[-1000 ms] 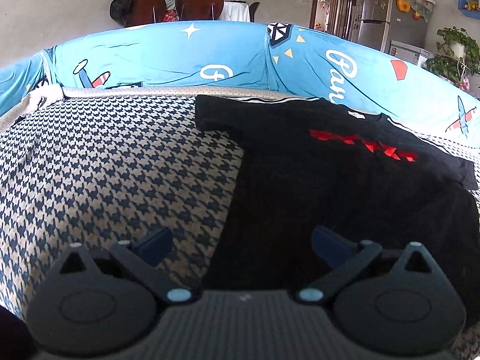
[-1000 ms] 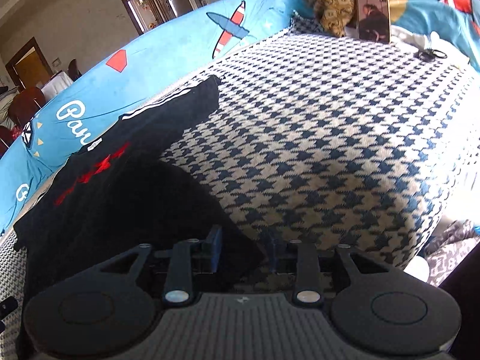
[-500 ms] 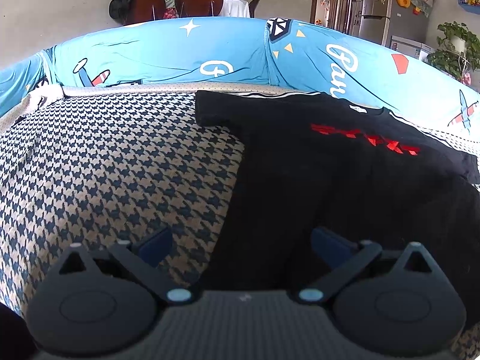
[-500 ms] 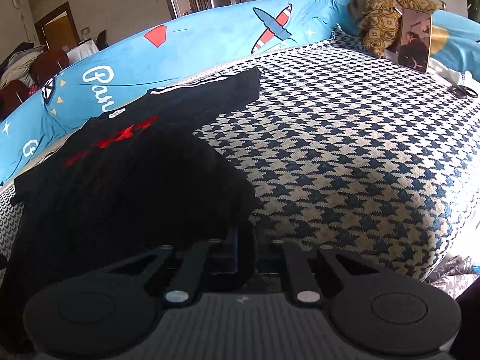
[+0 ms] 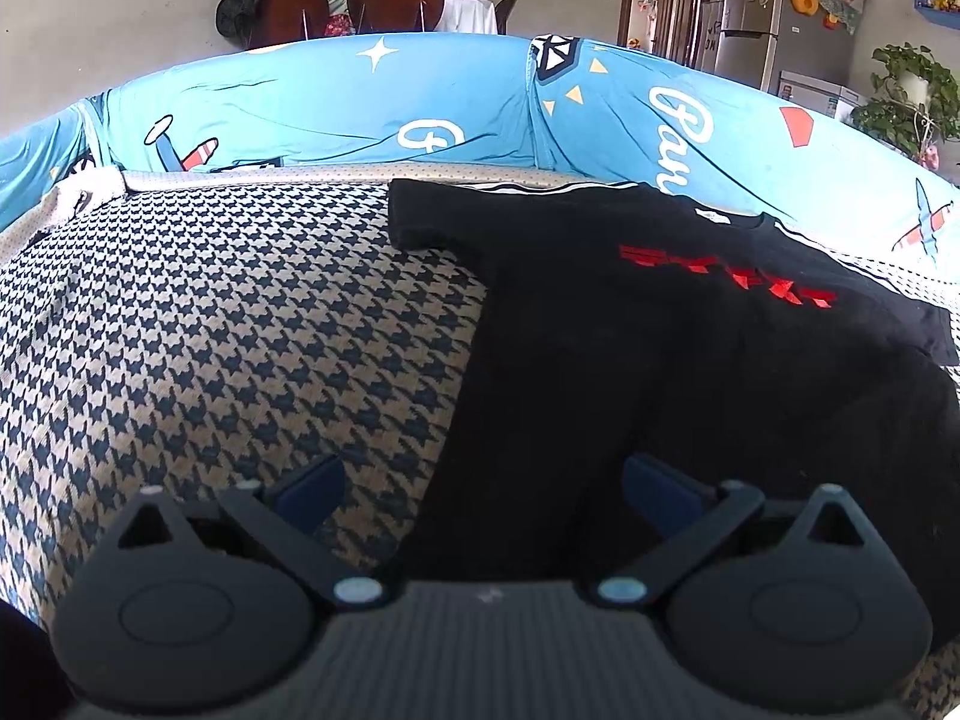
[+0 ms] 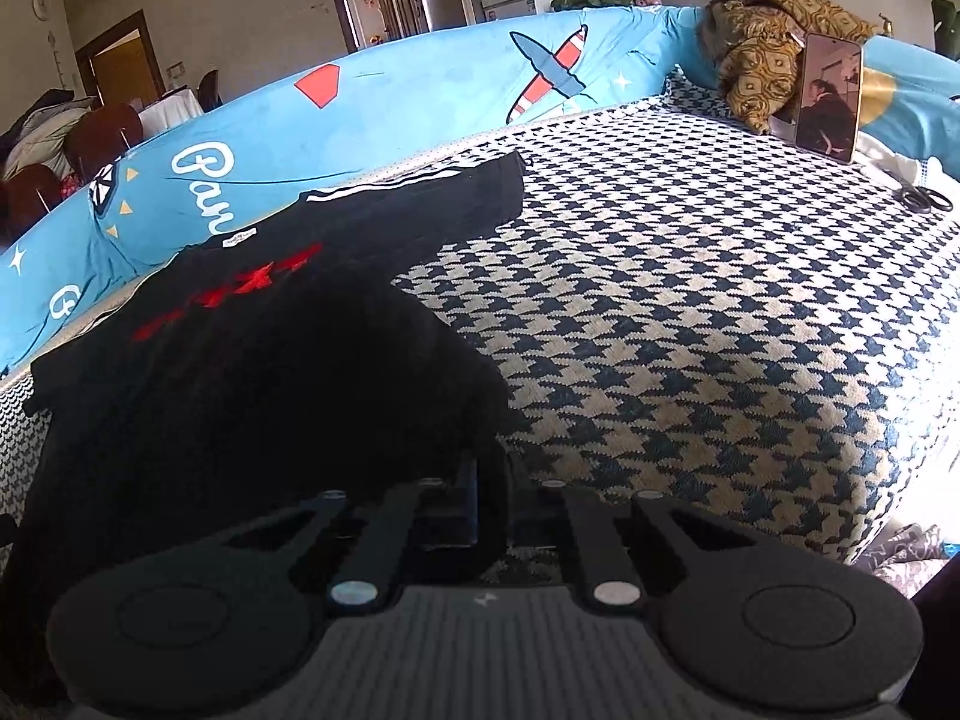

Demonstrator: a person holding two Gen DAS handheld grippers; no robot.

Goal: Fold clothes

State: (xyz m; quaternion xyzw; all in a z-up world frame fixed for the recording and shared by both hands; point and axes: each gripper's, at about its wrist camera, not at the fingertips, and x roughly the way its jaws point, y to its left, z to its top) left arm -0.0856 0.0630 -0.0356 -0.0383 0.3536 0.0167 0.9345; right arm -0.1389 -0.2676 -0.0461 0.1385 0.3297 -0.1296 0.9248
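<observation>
I've got a black T-shirt (image 5: 630, 360) spread flat on the houndstooth sofa seat (image 5: 210, 330), front up, w/ a red graphic (image 5: 726, 276) across the chest and thin white stripes along the shoulder line. Collar and a small white neck label (image 6: 239, 237) sit toward the back edge of the seat, right against the blue printed backrest cover (image 5: 336, 102). One short sleeve (image 5: 432, 219) lies out flat toward the seat's middle; in the right wrist view the other sleeve (image 6: 480, 192) points along the back edge. Hem end comes to the front edge, nearest both cams.

Left gripper (image 5: 483, 480): fingers spread wide, nothing between them; one blue pad (image 5: 312, 486) over bare houndstooth, the other over the shirt's lower side edge. Can't tell if either touches the fabric.

Right gripper (image 6: 493, 501): fingers pinched narrow on the shirt's hem corner at the front edge, black cloth bunched up between them.

Far end of the seat: a phone (image 6: 828, 99) propped upright against a gold patterned cloth (image 6: 762, 54), scissors (image 6: 921, 195) lying near it by the corner.
</observation>
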